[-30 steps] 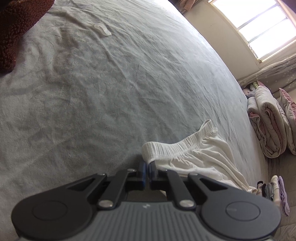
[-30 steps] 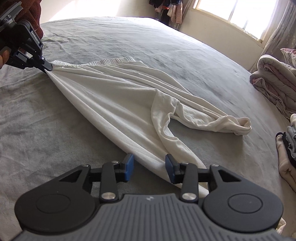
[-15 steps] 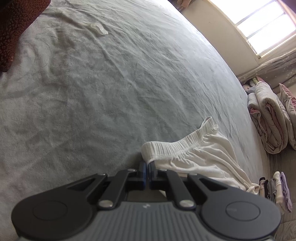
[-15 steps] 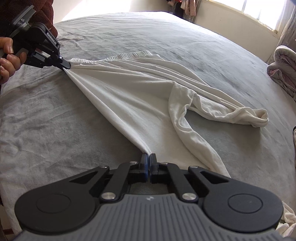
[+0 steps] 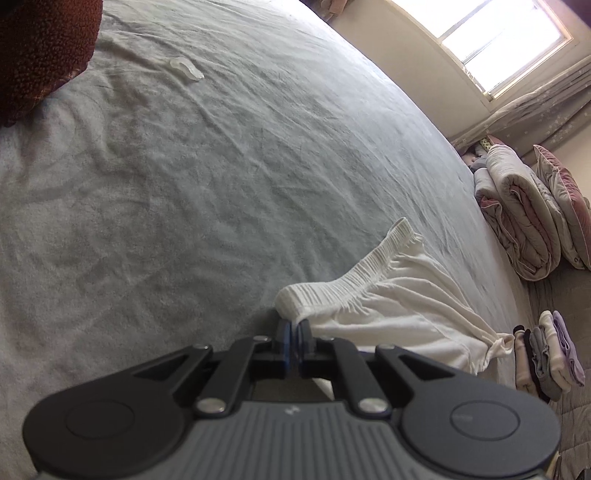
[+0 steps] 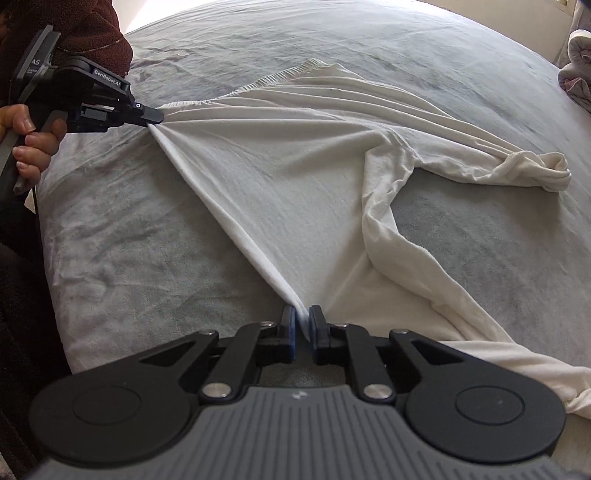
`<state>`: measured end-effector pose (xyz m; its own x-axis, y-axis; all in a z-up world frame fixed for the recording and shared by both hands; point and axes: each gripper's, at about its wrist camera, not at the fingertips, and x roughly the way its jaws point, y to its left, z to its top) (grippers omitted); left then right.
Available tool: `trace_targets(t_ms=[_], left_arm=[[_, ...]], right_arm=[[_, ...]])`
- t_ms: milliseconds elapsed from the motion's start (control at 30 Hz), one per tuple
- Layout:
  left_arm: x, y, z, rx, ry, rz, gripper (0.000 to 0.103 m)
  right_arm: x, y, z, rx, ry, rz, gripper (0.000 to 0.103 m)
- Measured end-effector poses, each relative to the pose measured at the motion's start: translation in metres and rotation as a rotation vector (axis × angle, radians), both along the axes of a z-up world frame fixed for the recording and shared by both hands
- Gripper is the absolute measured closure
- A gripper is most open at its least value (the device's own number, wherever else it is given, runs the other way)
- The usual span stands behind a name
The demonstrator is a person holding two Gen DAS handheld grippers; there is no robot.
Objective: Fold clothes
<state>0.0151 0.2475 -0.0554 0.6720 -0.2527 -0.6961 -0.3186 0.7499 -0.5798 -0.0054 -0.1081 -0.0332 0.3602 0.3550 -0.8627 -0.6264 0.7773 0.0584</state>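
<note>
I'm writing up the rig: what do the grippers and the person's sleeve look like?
Both grippers, left and right, have black linkage fingers with blue pads, silver rivets and ribbed grey bodies. The left's side reads "GenRobot.AI". The sleeve is dark red knit.

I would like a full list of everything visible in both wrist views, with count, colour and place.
white trousers: one, white, spread on the bed, one side edge stretched between both grippers
bed cover: one, grey, wrinkled, under the trousers
small pale object: one, whitish, far on the bed; kind unclear
rolled quilts: several, pink and grey, beside the bed below the window
folded clothes: one small stack, mixed colours, at right
window: one, bright, far wall
left gripper: black, jaws pinching the waistband corner
right gripper: black, cloth edge between jaws
hand: one, holding left gripper, dark red sleeve
</note>
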Motion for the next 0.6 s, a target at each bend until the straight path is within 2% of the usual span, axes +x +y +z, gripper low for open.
trace_targets(t_ms=[200, 300, 333, 400, 433, 500, 600], left_arm=[[-0.001, 0.01, -0.01, -0.071, -0.076, -0.028, 0.08], [0.002, 0.013, -0.013, -0.102, -0.088, -0.028, 0.08], [0.003, 0.014, -0.013, -0.113, -0.089, -0.025, 0.08], [0.006, 0.016, -0.013, -0.133, -0.094, -0.02, 0.08], [0.008, 0.015, -0.013, -0.133, -0.097, -0.019, 0.08], [0.01, 0.013, -0.011, -0.114, -0.102, -0.018, 0.083], [0.012, 0.001, -0.004, -0.001, -0.131, -0.069, 0.093]], right_arm=[[0.033, 0.03, 0.029, 0.016, 0.005, -0.039, 0.087], [0.058, 0.056, 0.039, 0.033, 0.018, -0.067, 0.086], [0.067, 0.065, 0.04, 0.037, 0.023, -0.077, 0.083], [0.085, 0.085, 0.042, 0.045, 0.03, -0.099, 0.062], [0.093, 0.094, 0.043, 0.048, 0.027, -0.111, 0.051], [0.108, 0.11, 0.04, 0.056, 0.026, -0.138, 0.051], [0.133, 0.131, 0.039, 0.079, 0.023, -0.192, 0.051]])
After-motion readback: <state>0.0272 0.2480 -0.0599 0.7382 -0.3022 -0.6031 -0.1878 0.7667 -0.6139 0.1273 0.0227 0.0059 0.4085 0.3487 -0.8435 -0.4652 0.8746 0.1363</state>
